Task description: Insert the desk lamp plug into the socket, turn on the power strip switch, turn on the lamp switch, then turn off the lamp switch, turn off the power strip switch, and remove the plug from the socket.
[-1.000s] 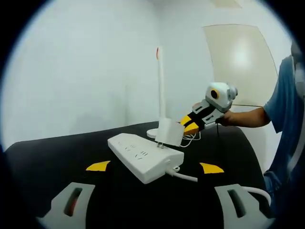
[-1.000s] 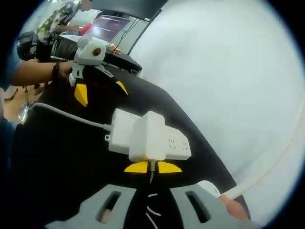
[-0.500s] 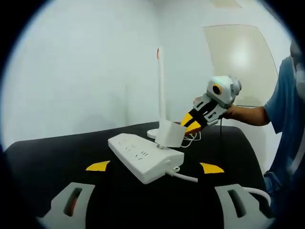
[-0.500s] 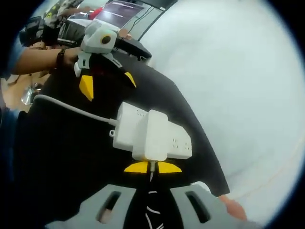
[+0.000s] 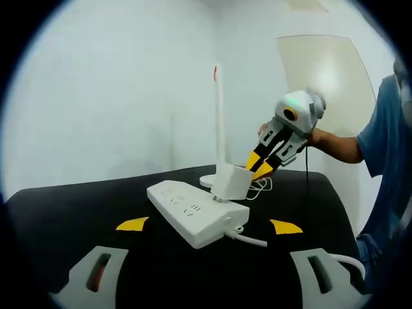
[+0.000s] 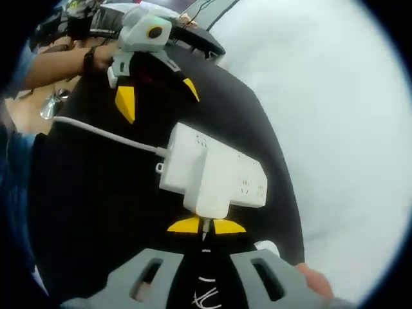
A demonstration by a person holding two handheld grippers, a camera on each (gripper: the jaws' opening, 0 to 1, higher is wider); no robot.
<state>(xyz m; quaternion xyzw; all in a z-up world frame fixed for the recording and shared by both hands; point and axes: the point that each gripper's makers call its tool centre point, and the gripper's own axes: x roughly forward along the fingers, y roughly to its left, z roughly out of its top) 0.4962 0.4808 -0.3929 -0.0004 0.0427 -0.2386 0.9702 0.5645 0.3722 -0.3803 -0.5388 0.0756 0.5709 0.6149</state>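
A white power strip [image 5: 193,214] lies on the black table [image 5: 71,219], its cord [image 5: 248,238] running to the right. The boxy white lamp plug [image 5: 230,181] stands on the strip's near-right end, its base meeting the strip's top. My right gripper [image 5: 260,163] comes down on it from the upper right, yellow tips shut on the plug's back. In the right gripper view the plug [image 6: 212,193] sits just ahead of my right gripper [image 6: 206,226], over the strip [image 6: 241,177]. My left gripper [image 5: 209,225] stands open short of the strip, holding nothing; it shows again as the left gripper [image 6: 158,96].
The lamp's thin white stem [image 5: 219,116] rises from its round base [image 5: 207,181] behind the strip, with coiled cord [image 5: 259,188] beside it. A person's blue sleeve [image 5: 386,141] is at the right. The table edge runs close to a white wall [image 5: 109,96].
My right gripper has tipped to a steeper angle and lowered the plug onto the strip; the prongs seen earlier under the plug are hidden now. The left gripper has stayed put.
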